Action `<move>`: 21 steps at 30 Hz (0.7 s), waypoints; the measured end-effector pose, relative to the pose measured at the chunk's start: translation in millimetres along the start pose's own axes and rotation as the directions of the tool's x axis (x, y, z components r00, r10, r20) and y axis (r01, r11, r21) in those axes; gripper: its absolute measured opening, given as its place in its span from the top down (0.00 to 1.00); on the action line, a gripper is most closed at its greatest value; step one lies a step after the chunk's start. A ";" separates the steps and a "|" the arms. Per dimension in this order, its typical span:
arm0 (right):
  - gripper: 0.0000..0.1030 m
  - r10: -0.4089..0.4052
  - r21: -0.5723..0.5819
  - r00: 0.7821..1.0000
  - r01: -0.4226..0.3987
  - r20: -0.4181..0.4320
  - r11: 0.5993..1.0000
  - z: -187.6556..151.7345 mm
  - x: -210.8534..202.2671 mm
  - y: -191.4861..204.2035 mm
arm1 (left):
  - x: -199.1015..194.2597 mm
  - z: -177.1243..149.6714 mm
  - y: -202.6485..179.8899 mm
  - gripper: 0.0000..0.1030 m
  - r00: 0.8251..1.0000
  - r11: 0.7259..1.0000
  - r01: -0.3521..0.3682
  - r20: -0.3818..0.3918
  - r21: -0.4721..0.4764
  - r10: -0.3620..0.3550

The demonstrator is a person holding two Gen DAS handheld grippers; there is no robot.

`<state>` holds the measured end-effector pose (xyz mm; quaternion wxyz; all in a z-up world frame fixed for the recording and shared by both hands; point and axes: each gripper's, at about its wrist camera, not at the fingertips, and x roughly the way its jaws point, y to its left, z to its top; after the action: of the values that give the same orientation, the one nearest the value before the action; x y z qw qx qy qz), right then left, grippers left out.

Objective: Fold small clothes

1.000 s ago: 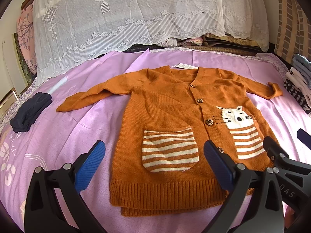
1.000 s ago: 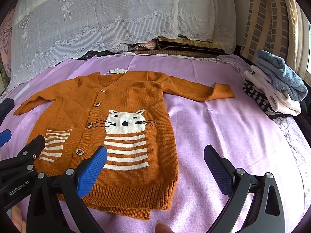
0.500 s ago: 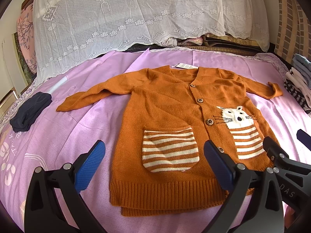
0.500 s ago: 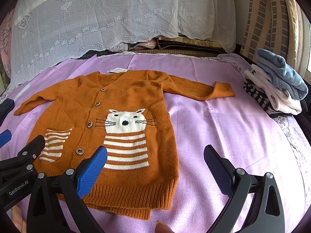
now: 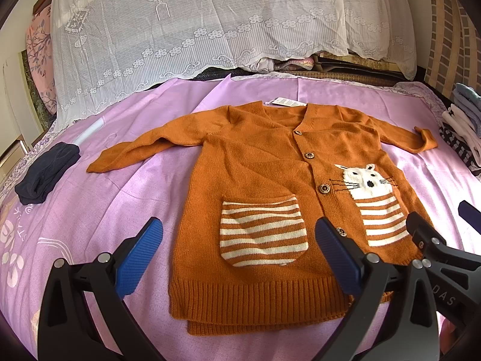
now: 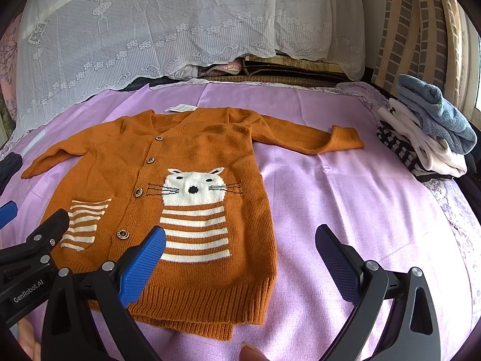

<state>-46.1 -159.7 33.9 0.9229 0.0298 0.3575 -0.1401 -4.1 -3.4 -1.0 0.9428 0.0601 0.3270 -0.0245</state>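
Note:
An orange knit cardigan with a white cat and a striped pocket lies flat and buttoned on the purple bedsheet, both sleeves spread out. It also shows in the right wrist view. My left gripper is open and empty, hovering above the cardigan's hem near the striped pocket. My right gripper is open and empty, above the hem's right corner. Each gripper shows at the edge of the other's view.
A dark navy folded garment lies at the sheet's left edge. A stack of folded clothes sits at the right edge. A white lace cover drapes over piled bedding at the back.

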 end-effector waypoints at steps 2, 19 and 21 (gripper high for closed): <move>0.03 0.000 0.000 1.000 0.000 -0.001 1.000 0.2 0.3 -0.2 | -0.3 0.0 -0.3 0.04 1.000 1.000 0.000 0.001 -0.001 0.000; 0.03 -0.001 -0.002 1.000 0.001 -0.001 1.000 -0.7 1.2 -0.6 | 0.0 -0.5 1.1 0.04 1.000 1.000 0.000 0.000 0.001 0.000; 0.03 -0.001 -0.002 1.000 0.001 -0.001 1.000 -2.3 0.8 -0.8 | 0.0 -0.5 0.9 0.04 1.000 1.000 0.001 -0.001 0.001 -0.001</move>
<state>-47.3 -160.3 31.7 0.9226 0.0290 0.3581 -0.1403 -4.4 -2.5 -1.3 0.9426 0.0603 0.3275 -0.0248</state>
